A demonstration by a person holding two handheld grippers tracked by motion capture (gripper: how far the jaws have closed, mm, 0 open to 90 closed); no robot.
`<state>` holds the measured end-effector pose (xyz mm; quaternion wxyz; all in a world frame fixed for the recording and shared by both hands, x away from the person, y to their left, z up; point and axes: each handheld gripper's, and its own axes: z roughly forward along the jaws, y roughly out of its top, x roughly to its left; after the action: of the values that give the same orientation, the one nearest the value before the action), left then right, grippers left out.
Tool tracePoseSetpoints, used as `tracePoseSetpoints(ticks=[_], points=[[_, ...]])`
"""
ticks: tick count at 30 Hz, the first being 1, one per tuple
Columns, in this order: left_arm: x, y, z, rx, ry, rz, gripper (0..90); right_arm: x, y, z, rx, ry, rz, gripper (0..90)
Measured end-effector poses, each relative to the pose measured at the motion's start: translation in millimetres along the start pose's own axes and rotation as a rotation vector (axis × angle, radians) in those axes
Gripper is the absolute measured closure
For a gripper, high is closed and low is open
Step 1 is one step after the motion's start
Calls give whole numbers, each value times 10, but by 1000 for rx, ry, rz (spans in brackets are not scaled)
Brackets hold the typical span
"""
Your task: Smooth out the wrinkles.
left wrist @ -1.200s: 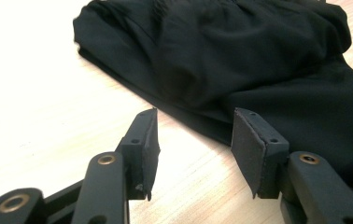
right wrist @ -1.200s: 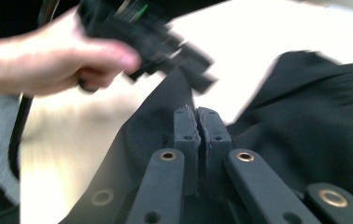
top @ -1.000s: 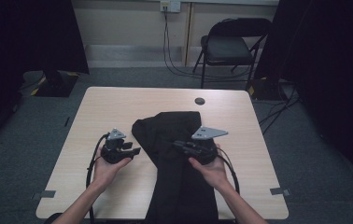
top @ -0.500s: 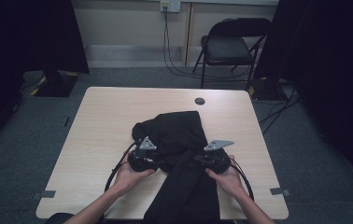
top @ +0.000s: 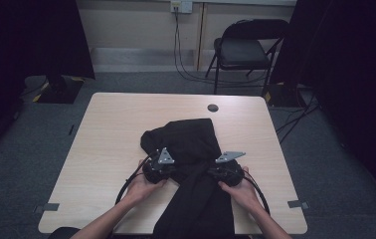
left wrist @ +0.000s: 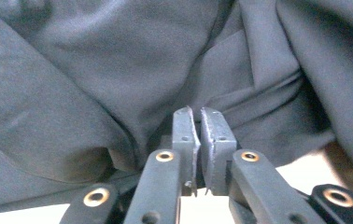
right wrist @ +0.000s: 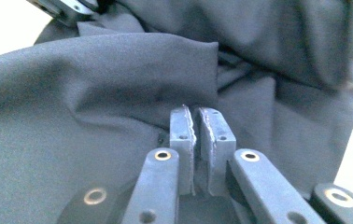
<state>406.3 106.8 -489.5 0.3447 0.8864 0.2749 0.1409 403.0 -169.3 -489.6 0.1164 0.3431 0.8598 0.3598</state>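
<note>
A black garment (top: 191,139) lies down the middle of the light wooden table (top: 106,134), bunched at its far end, with a narrow part running to the near edge. My left gripper (top: 175,173) is at the garment's left side. Its jaws have just been closing and now stand shut (left wrist: 196,112), tips against a fold of the dark cloth (left wrist: 95,70); no cloth shows between the pads. My right gripper (top: 212,174) sits low on the garment's right side, shut (right wrist: 195,109), lying over the fabric (right wrist: 95,93). The left gripper's body (right wrist: 67,9) shows across the cloth.
A small black round cap (top: 212,107) sits near the table's far edge. A black folding chair (top: 245,50) stands beyond the table against the wall. Tape marks (top: 50,206) sit at the near corners. Cables loop from both grippers over the near tabletop.
Both hands have moved toward the near edge and closer to the garment's narrow part. The right gripper has sunk onto the cloth, and the left has come in to its left edge.
</note>
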Motion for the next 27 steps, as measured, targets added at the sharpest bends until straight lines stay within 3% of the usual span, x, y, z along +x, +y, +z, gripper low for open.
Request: tracePoseSetpoints(ticks=[2,6,7,8,11,16,19,20,21,23,24,27], points=[[39,-12,-3,-3,16,-12,887,-42,1,-11,13,-40,-14,847],[238,-55,-14,-11,43,-77,896,-163,1,-14,11,-61,20,850],[286,-53,-20,1,58,-76,896,-186,8,-8,10,-57,28,851],[333,-49,-23,12,81,-75,896,-197,16,-2,11,-62,26,851],[457,-76,-17,-4,107,-123,897,-184,42,19,14,-76,10,850],[551,-115,-49,0,149,-143,895,-176,44,10,20,-96,-7,844],[548,-116,-86,8,169,-177,836,-137,57,-7,20,-109,-16,745],[522,-108,-163,-30,128,-183,777,-114,71,-31,9,-117,-18,701],[522,-108,-163,-30,128,-183,720,-114,71,-31,9,-117,-18,701],[446,-65,-274,-58,98,-168,707,-42,145,-158,-53,-107,-21,607],[372,-29,-345,-76,63,-141,698,-19,171,-193,-68,-106,-16,581],[156,-31,-393,-65,-17,-72,697,94,254,-254,-110,-62,-34,596]])
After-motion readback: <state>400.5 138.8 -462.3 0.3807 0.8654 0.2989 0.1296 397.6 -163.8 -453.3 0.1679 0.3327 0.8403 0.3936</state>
